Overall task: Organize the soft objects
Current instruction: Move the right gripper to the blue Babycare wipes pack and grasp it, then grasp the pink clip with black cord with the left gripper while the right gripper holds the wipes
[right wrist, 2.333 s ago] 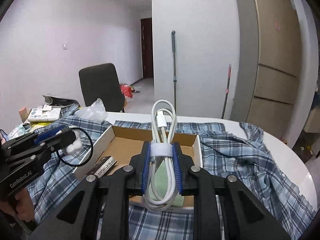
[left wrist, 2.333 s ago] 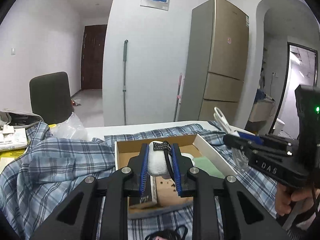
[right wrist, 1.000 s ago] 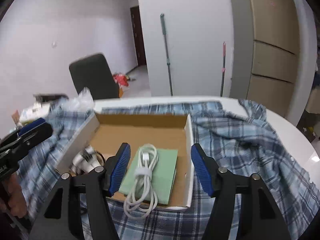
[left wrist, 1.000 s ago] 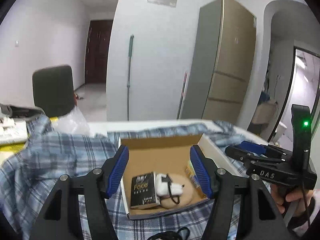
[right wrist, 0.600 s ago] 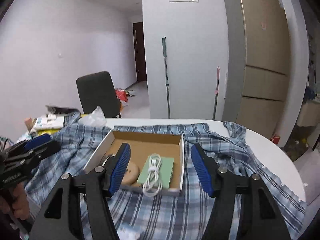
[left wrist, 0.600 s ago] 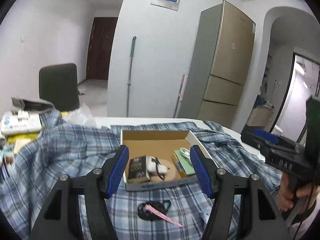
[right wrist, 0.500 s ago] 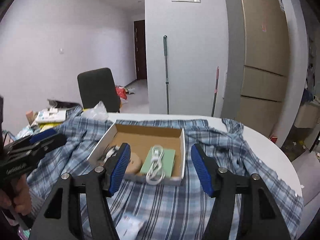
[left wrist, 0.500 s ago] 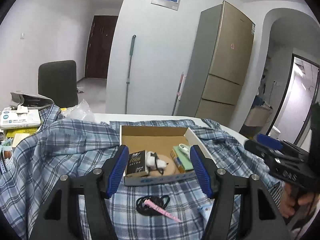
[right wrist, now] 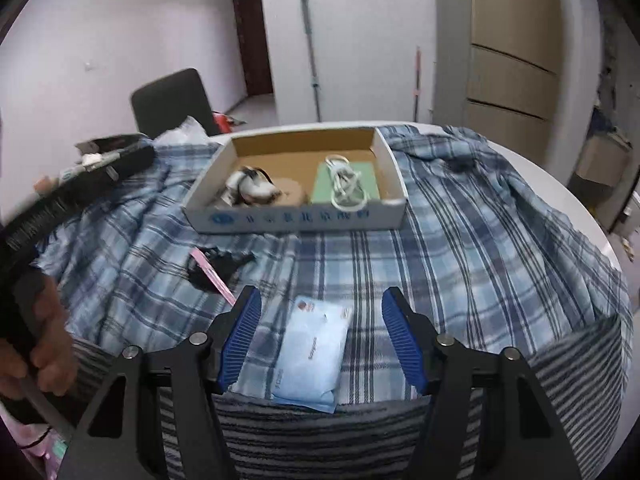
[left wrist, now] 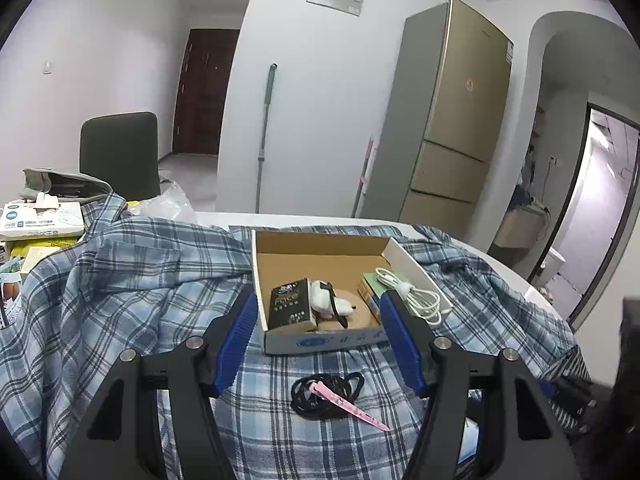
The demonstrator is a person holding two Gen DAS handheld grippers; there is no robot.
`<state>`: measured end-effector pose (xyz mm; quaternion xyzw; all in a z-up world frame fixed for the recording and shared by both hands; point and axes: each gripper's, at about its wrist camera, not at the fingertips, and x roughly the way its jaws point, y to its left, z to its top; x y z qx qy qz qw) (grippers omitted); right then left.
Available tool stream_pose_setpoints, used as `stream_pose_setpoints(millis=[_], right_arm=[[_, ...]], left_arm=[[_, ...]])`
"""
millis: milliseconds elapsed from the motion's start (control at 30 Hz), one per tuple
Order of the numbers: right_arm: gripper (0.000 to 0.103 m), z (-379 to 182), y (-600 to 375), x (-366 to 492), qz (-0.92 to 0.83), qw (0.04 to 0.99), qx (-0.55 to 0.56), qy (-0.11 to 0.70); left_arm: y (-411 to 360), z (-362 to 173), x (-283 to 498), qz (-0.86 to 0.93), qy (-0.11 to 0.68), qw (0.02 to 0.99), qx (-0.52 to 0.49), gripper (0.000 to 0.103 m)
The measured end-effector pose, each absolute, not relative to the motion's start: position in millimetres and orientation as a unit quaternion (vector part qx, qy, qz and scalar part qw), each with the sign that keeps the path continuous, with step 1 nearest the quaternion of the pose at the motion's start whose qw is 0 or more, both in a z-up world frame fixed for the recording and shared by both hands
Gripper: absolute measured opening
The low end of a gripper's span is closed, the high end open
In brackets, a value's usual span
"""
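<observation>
A cardboard box (left wrist: 276, 344) (right wrist: 296, 218) sits on a blue plaid shirt (left wrist: 120, 280) (right wrist: 460, 248). Inside it lie a black packet (left wrist: 291, 308), a white plush with a black cord (left wrist: 332, 306) (right wrist: 250, 188), and a white cable (left wrist: 412, 294) (right wrist: 346, 186) on a green pad (right wrist: 370, 184). In front of the box lie black hair ties with a pink clip (left wrist: 330, 396) (right wrist: 218, 266). A light blue tissue pack (right wrist: 312, 354) lies between my right gripper's fingers. My left gripper (left wrist: 320, 344) and right gripper (right wrist: 322, 338) are open and empty, pulled back from the box.
A striped cloth (right wrist: 320, 436) lies at the near edge. Tissue boxes and papers (left wrist: 40, 220) are stacked at far left by a black chair (left wrist: 120, 152). The round white table's edge (right wrist: 560, 188) curves at right. A fridge (left wrist: 452, 128) stands behind.
Both grippers let go of the plush and the cable into the box, opened, and drew back. The right gripper has dropped lower, now over the tissue pack.
</observation>
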<state>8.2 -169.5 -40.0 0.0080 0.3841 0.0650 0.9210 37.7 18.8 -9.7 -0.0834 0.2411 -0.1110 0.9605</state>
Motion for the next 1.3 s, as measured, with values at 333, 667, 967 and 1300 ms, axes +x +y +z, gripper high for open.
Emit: stream_pose_setpoints(millis=[333, 667, 967, 1300], right_arm=[[0.061, -74, -156, 14, 0.056, 0.909, -0.009, 0.413], [0.035, -81, -163, 16, 0.070, 0.903, 0.013, 0.423], [0.034, -58, -181, -1, 0.053, 0.937, 0.052, 0.341], [0.034, -63, -181, 4, 0.063, 0.931, 0.061, 0.354]], left_arm=[[16, -16, 44, -0.117, 0.256, 0.957, -0.068, 0.065], [4, -46, 75, -0.150, 0.373, 0.914, -0.051, 0.065], [-21, -63, 76, -0.189, 0.418, 0.889, 0.002, 0.065], [-23, -78, 87, -0.213, 0.459, 0.862, -0.015, 0.063]])
